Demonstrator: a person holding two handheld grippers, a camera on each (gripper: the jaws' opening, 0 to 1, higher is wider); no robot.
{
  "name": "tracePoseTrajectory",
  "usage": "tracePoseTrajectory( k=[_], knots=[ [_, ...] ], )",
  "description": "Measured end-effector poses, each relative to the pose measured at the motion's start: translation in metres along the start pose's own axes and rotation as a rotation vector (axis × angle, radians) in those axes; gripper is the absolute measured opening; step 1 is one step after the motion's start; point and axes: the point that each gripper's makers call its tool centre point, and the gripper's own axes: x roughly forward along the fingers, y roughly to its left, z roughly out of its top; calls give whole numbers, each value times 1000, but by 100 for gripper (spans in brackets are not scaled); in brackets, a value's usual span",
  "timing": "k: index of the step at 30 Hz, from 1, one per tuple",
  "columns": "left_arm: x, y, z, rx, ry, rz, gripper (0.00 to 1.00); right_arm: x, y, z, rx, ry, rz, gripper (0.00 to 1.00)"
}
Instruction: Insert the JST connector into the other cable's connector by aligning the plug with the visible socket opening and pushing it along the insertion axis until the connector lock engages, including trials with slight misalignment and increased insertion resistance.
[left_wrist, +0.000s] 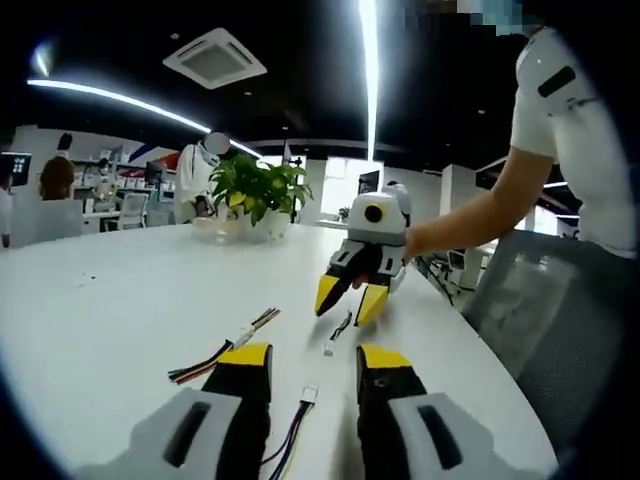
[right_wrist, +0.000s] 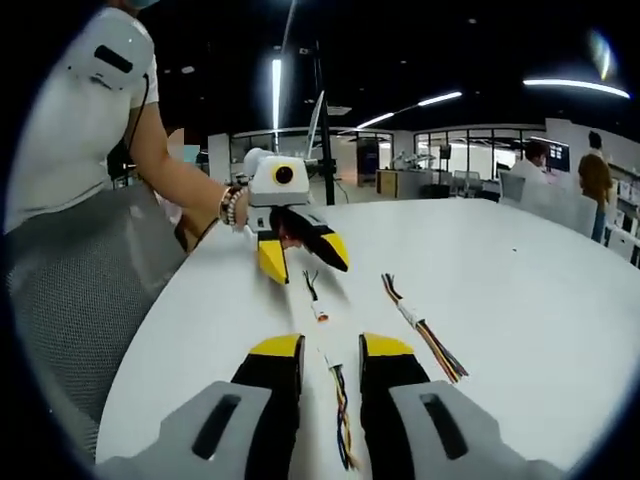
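Left gripper unclenched, jaws straddling the near cable with its white connector on the white table. Beyond that connector: second cable, then right gripper, spread, grasping nothing. Third cable beside.

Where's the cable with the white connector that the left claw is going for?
In the left gripper view, the white connector lies on the white table between the open left claw, its multicoloured wires trailing back toward the camera.

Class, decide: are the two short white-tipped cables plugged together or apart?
Apart: white plugs and lie separated on white table.
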Motion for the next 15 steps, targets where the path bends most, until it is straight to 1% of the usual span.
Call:
tracePoseTrajectory(
  k=[2, 6, 9, 10, 15],
  knots=[
    [1, 1, -3, -14, 2, -5, 25, 2, -1, -5, 3, 9, 5, 16],
    [4, 0, -12, -11, 26, -15, 24, 3, 0, -13, -6, 19, 15, 15],
    [5, 0, -17, -4, 45, -20, 23, 4, 1, -17, -17, 22, 24, 11],
    [5, 1, -18, 0, 53, -19, 23, 5, 2, -19, -33, 27, 31, 10],
    [6, 1, -23, 13, 79, -30, 19, 8, 3, -23, -40, 38, 42, 11]
  ],
)
